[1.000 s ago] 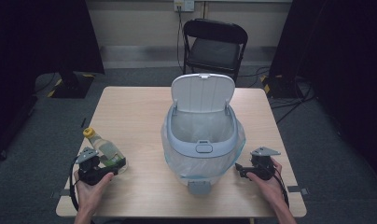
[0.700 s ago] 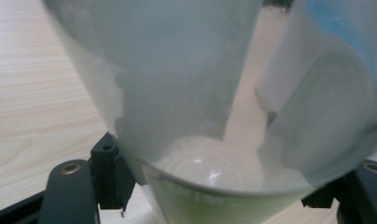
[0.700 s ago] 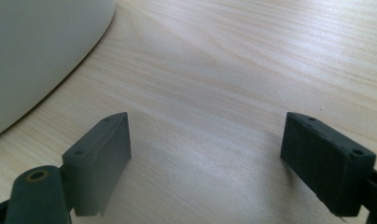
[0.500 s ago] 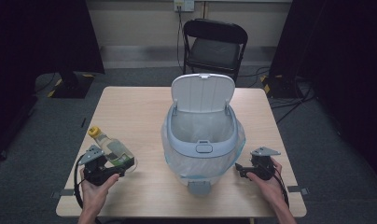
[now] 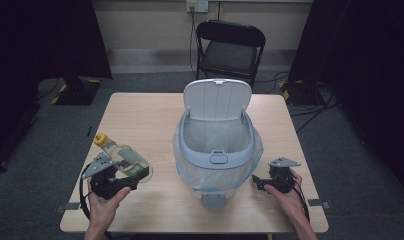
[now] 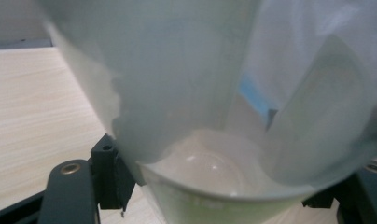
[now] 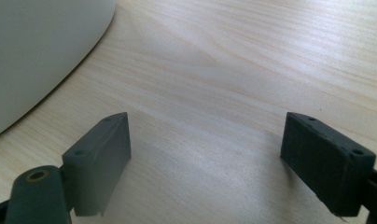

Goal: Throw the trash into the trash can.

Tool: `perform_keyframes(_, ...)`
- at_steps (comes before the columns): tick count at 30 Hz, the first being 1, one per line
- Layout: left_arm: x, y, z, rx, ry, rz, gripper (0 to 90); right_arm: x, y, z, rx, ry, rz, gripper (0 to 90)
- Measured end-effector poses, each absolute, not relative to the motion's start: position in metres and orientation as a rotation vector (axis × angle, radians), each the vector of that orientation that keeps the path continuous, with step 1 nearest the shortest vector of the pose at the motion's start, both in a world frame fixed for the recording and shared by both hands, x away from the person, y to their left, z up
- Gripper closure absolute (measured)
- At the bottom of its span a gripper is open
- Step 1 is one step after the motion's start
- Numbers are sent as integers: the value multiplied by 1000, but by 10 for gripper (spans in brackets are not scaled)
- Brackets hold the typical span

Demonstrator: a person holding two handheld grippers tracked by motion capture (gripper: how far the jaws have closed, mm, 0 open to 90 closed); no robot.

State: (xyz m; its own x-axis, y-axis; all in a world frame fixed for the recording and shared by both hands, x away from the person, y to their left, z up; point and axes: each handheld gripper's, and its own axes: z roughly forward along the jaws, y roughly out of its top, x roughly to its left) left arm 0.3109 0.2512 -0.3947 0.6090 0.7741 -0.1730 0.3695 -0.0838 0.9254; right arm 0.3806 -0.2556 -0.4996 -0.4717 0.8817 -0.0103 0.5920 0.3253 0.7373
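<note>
The left gripper (image 5: 132,176) is clamped across the lower body of a clear plastic bottle (image 5: 121,157). The bottle has a yellow cap (image 5: 101,139) and is held tilted, cap end pointing up and away toward the far left, base end toward the bin. In the left gripper view the translucent base of the bottle (image 6: 214,172) sits between the two black jaws, which stand wide because the body is wide. Gripping near the base keeps the cap end free and, as a judgement, suits carrying the bottle sideways and dropping it base-first or tipping it into an opening.

The bottle is over the near-left part of the surface (image 5: 145,115), left of the pedal bin (image 5: 217,150) and apart from it. The bin stands at the middle of the surface with its lid (image 5: 217,99) raised and leaning back, so the opening is free from above. A clear liner bag (image 5: 255,150) is folded over the rim and hangs down the outside, which holds it open.

The right gripper (image 5: 256,181) rests low just beside the bin's right side, jaws apart with nothing between them; bare wood shows between the pads (image 7: 107,154). It is placed, by judgement, to steady the bin if needed.

A green band shows on the bottle; no writing, brand or label text is legible anywhere.
</note>
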Motion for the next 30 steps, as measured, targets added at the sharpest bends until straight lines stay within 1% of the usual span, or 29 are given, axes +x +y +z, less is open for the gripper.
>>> perform_keyframes(2,310,251,-388,1703,941,452,280,381,-256,-500,1302,2185,953,148)
perform_keyframes(14,299,232,-347,1647,828,459,280,381,-256,-500,1302,2185,953,148)
perform_keyframes(17,298,230,-339,1631,803,442,280,381,-256,-500,1302,2185,954,148)
perform_keyframes(30,293,229,-303,1571,729,514,280,381,-256,-500,1303,2185,954,147)
